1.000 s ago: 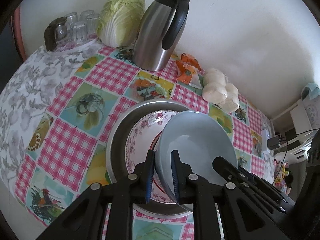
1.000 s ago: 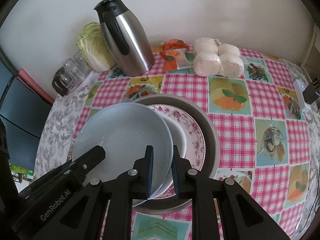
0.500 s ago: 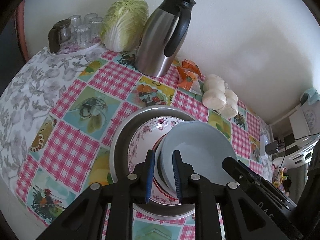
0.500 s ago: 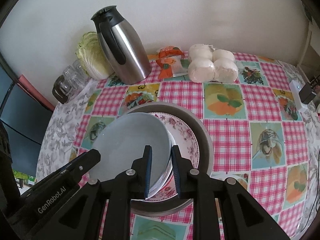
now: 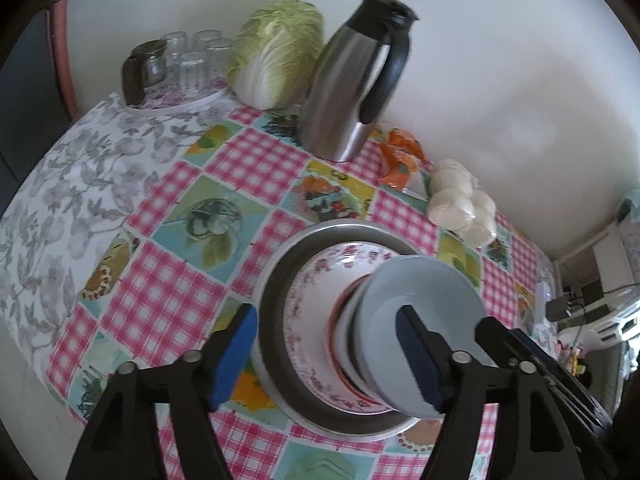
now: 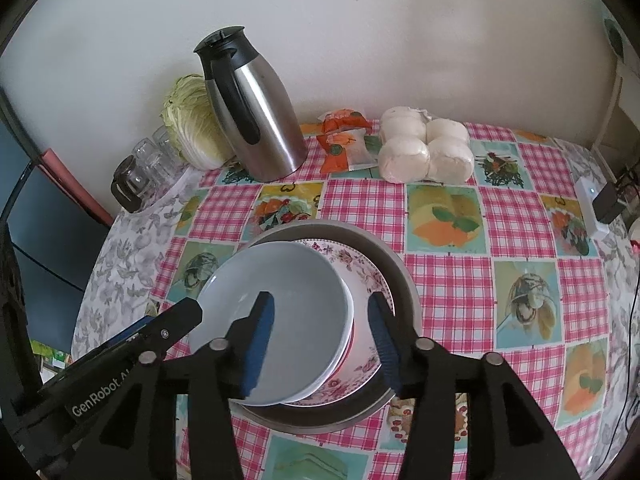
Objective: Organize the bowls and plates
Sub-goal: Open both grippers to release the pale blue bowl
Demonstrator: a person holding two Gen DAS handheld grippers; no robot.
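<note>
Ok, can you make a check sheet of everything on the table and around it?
Surface: round table under a pink checked cloth with fruit pictures.
Job's things: pale blue plate on top of a stack, over a floral plate, all inside a metal pan.
Clutter: steel jug, cabbage, glasses on a tray, orange packets, bagged buns.
Grippers: left gripper open, right gripper open, each astride the stack, holding nothing.
Cables: black cable at the right edge, by a charger.
Surroundings: white wall behind.
</note>
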